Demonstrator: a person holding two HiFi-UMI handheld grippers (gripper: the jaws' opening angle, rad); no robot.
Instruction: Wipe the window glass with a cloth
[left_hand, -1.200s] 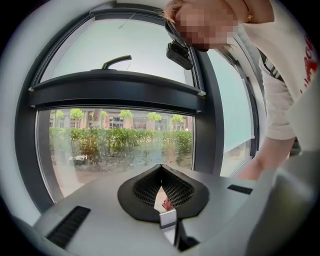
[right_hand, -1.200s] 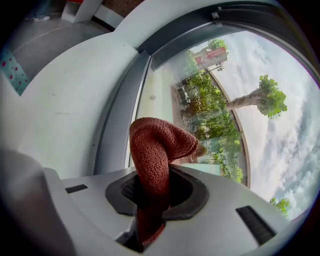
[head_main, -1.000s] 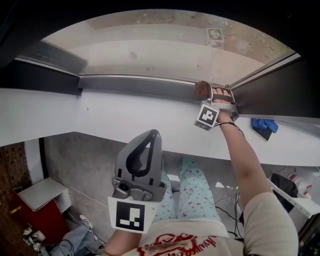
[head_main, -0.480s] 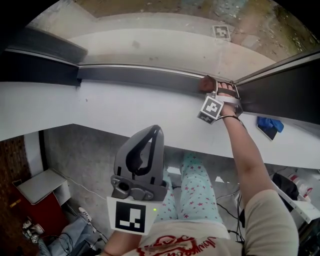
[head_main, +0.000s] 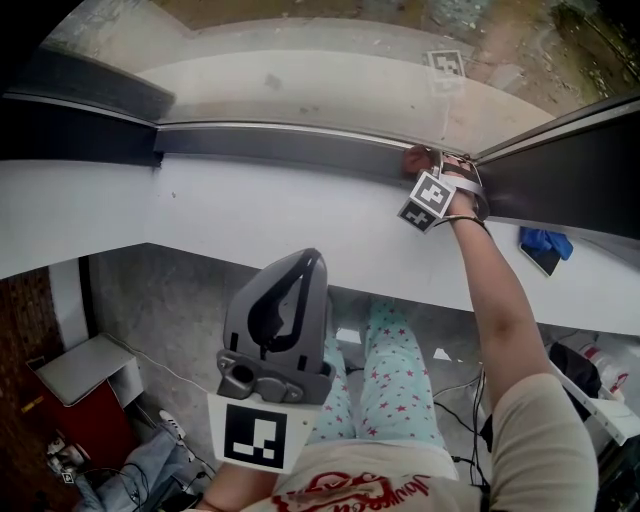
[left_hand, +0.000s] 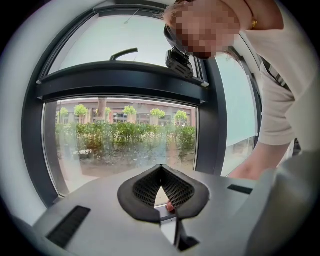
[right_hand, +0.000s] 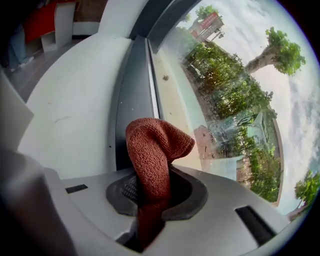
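No legible words or numbers. Red lettering on the person's white shirt (head_main: 335, 490) is unreadable. Black-and-white square markers (head_main: 253, 437) on the left gripper (head_main: 305, 262) and right gripper (head_main: 424, 166) carry no text.

A rust-red cloth (right_hand: 152, 150) is seen. The sill (head_main: 250, 215) is painted white, and the window frame (head_main: 280, 150) above the sill is dark grey. The grey left gripper (head_main: 308, 262) is marked with black-and-white squares. Below the sill, pale turquoise trousers (head_main: 400, 375) are patterned with red stars.
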